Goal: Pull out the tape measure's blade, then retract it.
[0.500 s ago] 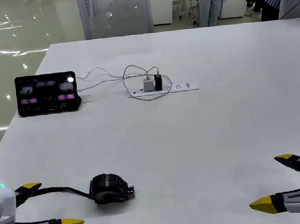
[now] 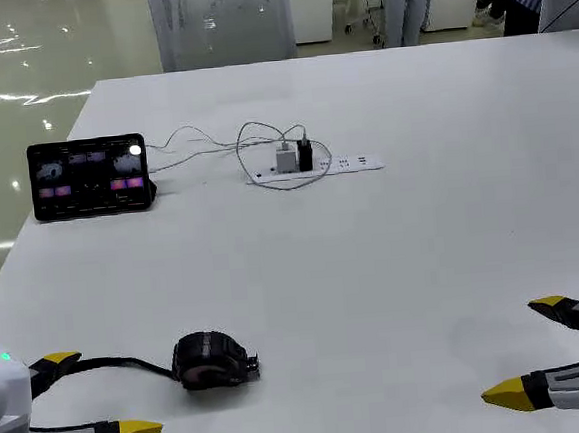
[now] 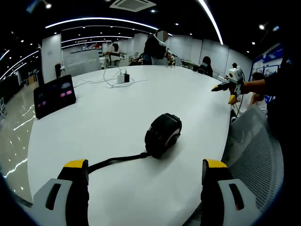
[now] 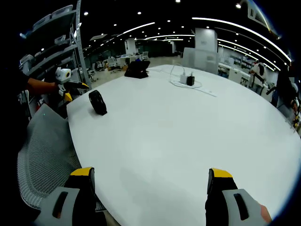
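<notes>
A black tape measure [image 2: 212, 360] lies on the white table [image 2: 373, 260] near the front left, with its black strap [image 2: 121, 365] trailing left. My left gripper [image 2: 95, 394] stands open beside it, the strap running toward its far fingertip. In the left gripper view the tape measure [image 3: 162, 134] lies ahead of the open gripper [image 3: 146, 169], the strap [image 3: 117, 160] reaching toward the left jaw. My right gripper [image 2: 531, 350] is open at the front right, far from the tape. In the right gripper view the tape measure [image 4: 98, 101] is small at the far left, and the gripper [image 4: 150, 179] holds nothing.
A dark tablet [image 2: 89, 177] stands at the back left. A white power strip [image 2: 316, 169] with chargers and looped cables [image 2: 224, 146] lies mid-back. People stand beyond the table's far edge. A mesh chair [image 4: 42, 160] sits by the near edge.
</notes>
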A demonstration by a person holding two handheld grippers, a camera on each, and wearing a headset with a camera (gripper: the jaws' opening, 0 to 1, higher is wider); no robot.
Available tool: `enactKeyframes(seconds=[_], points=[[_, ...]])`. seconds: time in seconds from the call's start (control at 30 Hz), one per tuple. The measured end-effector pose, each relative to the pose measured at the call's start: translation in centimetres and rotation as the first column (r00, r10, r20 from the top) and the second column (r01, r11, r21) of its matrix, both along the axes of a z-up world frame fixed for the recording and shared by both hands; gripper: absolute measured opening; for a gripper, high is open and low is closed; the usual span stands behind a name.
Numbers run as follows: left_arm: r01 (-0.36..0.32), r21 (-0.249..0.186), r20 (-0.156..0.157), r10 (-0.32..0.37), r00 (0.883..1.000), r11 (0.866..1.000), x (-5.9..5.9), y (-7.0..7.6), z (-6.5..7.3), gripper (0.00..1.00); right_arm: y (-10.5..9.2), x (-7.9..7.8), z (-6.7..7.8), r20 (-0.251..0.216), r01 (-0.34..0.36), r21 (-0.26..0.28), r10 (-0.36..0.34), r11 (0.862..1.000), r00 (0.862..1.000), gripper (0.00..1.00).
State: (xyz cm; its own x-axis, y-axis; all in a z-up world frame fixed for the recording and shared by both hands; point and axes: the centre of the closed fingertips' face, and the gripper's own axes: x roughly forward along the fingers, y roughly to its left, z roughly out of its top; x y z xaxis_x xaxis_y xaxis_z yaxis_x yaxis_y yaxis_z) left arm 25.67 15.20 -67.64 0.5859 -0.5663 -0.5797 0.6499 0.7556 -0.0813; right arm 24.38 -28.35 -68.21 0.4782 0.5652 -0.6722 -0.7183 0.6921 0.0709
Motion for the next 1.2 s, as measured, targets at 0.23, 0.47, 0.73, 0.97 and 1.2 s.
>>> enactKeyframes(seconds=[0.23, 0.47, 0.73, 0.97, 1.2], points=[[0.01, 0.0, -0.011, -0.01, 1.0, 1.0, -0.1, -0.2, -0.2, 0.99, 0.1, 0.1, 0.0, 0.026, -0.009, 0.001, 0.009, 1.0, 1.0, 0.99], [0.056, 0.007, -0.01, -0.056, 0.998, 0.998, -0.1, -1.0, -0.3, 0.99, 0.4, -0.1, -0.2, 0.039, -0.049, -0.003, 0.049, 0.999, 0.998, 0.99], [0.13, 0.114, -0.046, -0.126, 0.991, 0.985, 0.2, -1.2, -1.6, 0.99, 1.0, 0.4, -0.7, 0.031, -0.094, -0.006, 0.094, 0.996, 0.995, 0.99], [0.26, 0.174, -0.144, -0.237, 0.961, 0.95, -0.5, -2.1, -3.1, 0.99, 2.2, 0.5, -1.2, 0.026, -0.165, -0.003, 0.165, 0.986, 0.986, 0.99], [0.328, 0.21, -0.127, -0.307, 0.943, 0.921, 0.6, -3.5, -2.4, 0.99, 3.4, 1.0, -1.1, 0.025, -0.212, -0.015, 0.212, 0.977, 0.977, 0.99]])
